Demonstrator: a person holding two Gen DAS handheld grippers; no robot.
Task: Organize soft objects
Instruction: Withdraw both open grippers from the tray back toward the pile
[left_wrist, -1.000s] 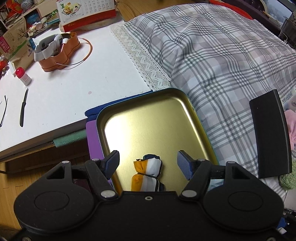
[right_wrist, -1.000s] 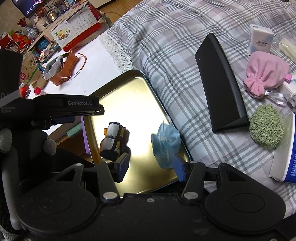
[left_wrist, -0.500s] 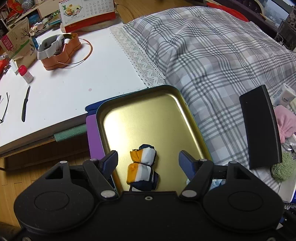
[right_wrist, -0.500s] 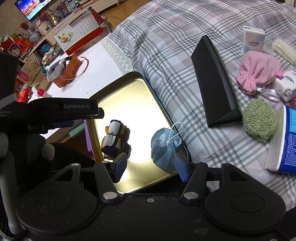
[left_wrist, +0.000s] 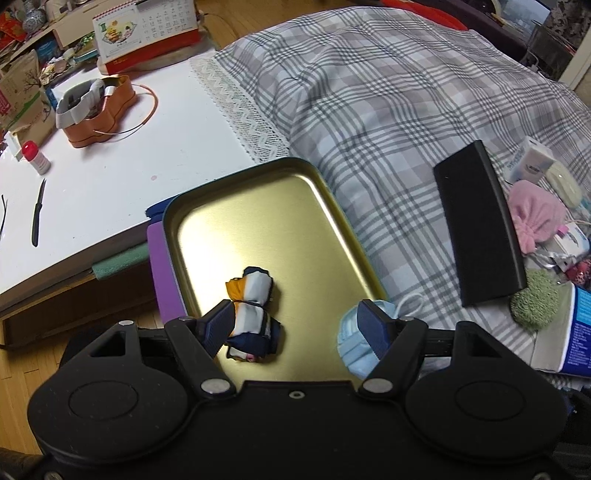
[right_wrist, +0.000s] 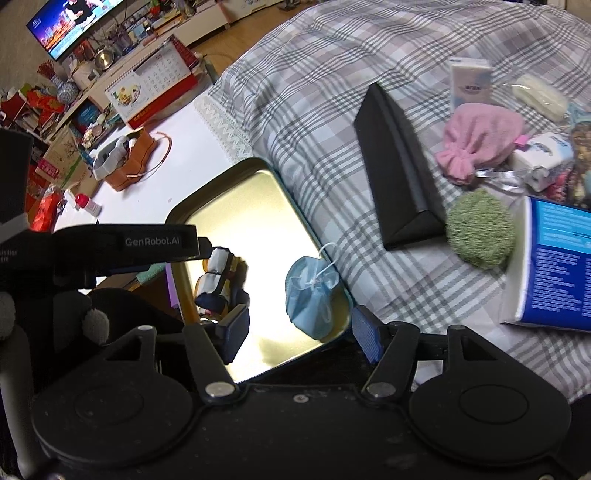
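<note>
Inside the shallow gold metal tray (left_wrist: 258, 221) at the edge of the plaid bedspread (left_wrist: 388, 110), two soft items now lie free: a rolled bundle of navy, white and orange cloth (left_wrist: 251, 314) toward the tray's near left side, and a bunched pale-blue face mask (right_wrist: 312, 295) against its near right rim. Compared with a second ago, both tools have backed off and lifted, so more of the tray shows beneath them. The right gripper (right_wrist: 299, 328) has just been widening its jaws; a second ago they flanked the mask closely, and now it lies beyond the tips with nothing between the pads. The left gripper (left_wrist: 299, 325) stands about half open and empty, the cloth bundle lying below and beyond its left finger. Both drops look finished, I judge. Right of the tray, past the long black case (right_wrist: 399, 177), the pink drawstring pouch (right_wrist: 480, 140) and the green knitted pad (right_wrist: 480, 229) remain on the bedspread, likely next.
</note>
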